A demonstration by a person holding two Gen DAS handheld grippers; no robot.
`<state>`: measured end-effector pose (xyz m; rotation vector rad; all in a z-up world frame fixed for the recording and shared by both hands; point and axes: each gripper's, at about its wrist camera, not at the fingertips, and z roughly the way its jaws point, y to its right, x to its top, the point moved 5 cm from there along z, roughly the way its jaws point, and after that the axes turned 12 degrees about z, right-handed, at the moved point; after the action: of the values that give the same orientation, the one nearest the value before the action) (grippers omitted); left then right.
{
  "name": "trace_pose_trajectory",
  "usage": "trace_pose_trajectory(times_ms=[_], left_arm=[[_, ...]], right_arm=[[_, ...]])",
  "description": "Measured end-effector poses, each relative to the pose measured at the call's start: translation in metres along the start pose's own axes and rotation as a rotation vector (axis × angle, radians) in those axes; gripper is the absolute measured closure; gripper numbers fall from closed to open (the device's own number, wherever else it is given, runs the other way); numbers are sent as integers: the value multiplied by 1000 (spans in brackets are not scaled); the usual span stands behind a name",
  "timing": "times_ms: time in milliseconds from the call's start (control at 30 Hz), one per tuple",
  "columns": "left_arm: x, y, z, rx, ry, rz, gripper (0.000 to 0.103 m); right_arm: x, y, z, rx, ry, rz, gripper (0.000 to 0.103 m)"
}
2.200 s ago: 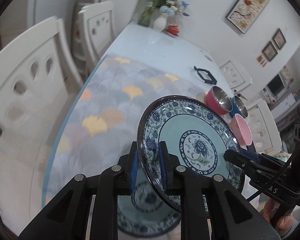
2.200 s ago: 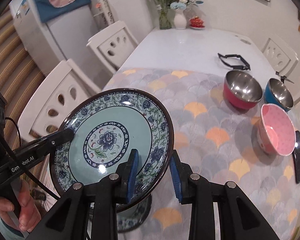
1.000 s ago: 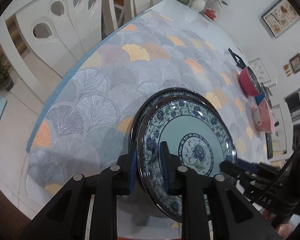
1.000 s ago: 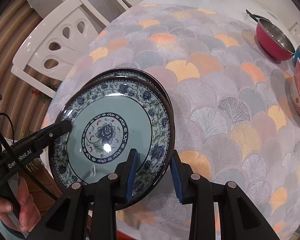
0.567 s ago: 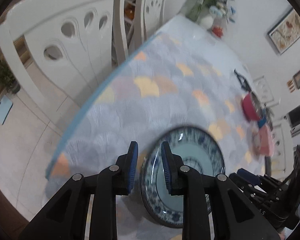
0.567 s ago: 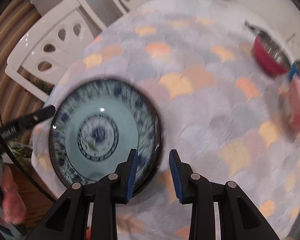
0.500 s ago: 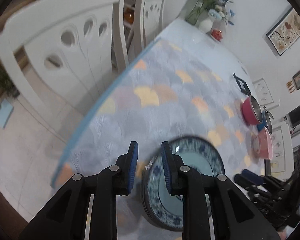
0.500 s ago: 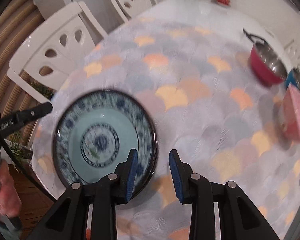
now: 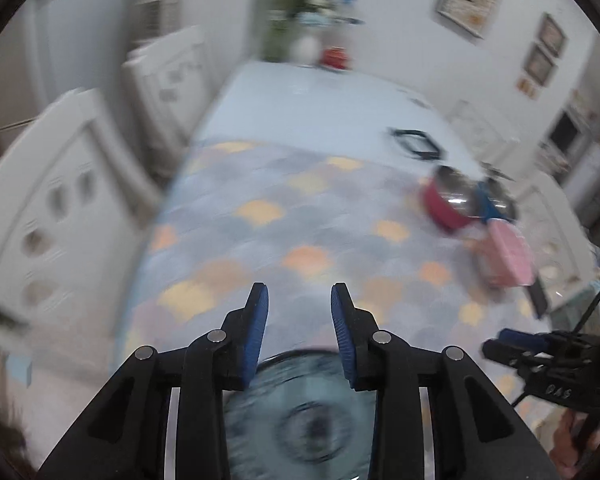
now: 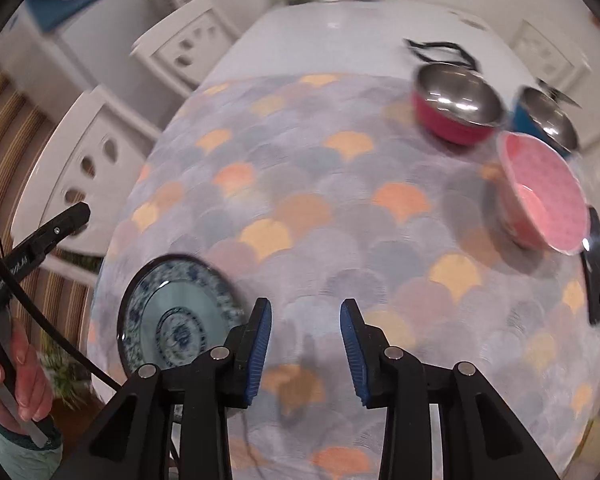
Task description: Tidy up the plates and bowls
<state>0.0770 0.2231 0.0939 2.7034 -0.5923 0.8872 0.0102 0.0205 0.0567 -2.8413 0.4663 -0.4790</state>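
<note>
plate: teal, blue floral rim | bowls: red, blue, pink

Each camera sits just behind its own gripper and looks forward along the two blue-padded fingers, down and across the scallop-patterned tablecloth toward the far wall at 12 o'clock. The left wrist view is blurred and hangs close above the blue-and-teal patterned plate at 6 o'clock. The right wrist view looks from higher, with that plate at 8 o'clock. Both share the cloth, the plate, and the red steel-lined bowl near 2 o'clock.
</note>
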Motion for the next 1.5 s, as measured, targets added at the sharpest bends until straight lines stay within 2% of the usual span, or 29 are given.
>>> trace_pose_trajectory(times_ms=[100, 133, 167, 233, 400, 567, 733, 900, 1100, 1167, 1267, 1333, 1467, 1500], left_arm=[[23, 36, 16, -102, -16, 28, 70], [32, 53, 22, -144, -23, 40, 62], [37, 64, 26, -170, -23, 47, 49], [50, 91, 32, -217, -3, 61, 33], [67, 155, 51, -256, -12, 139, 33], [77, 207, 81, -304, -64, 140, 33], [82, 233, 126, -320, -148, 82, 41], [85, 242, 152, -311, -171, 33, 47], [79, 255, 181, -291, -213, 22, 65], [77, 259, 188, -283, -222, 32, 77], [76, 262, 195, -277, -225, 39, 88], [74, 262, 197, -278, -224, 33, 89], [71, 265, 198, -281, -221, 34, 90], [71, 265, 198, -277, -220, 37, 90]], right_arm=[[5, 30, -13, -4, 26, 89, 53], [6, 40, -17, -2, 34, 116, 47], [8, 52, -21, -2, 40, 147, 47], [12, 78, -27, -8, 49, 208, 47], [27, 151, -34, 6, 58, 388, 47], [53, 206, -37, 27, 64, 476, 43], [81, 246, -28, 57, 59, 527, 38], [104, 262, 0, 62, 7, 499, 38], [119, 267, 27, 24, -6, 429, 40], [124, 268, 34, 22, -10, 415, 51], [129, 270, 42, 2, -10, 388, 56], [131, 270, 45, -8, -8, 361, 61], [130, 267, 52, -3, -23, 313, 86], [129, 265, 52, 2, -22, 301, 88]])
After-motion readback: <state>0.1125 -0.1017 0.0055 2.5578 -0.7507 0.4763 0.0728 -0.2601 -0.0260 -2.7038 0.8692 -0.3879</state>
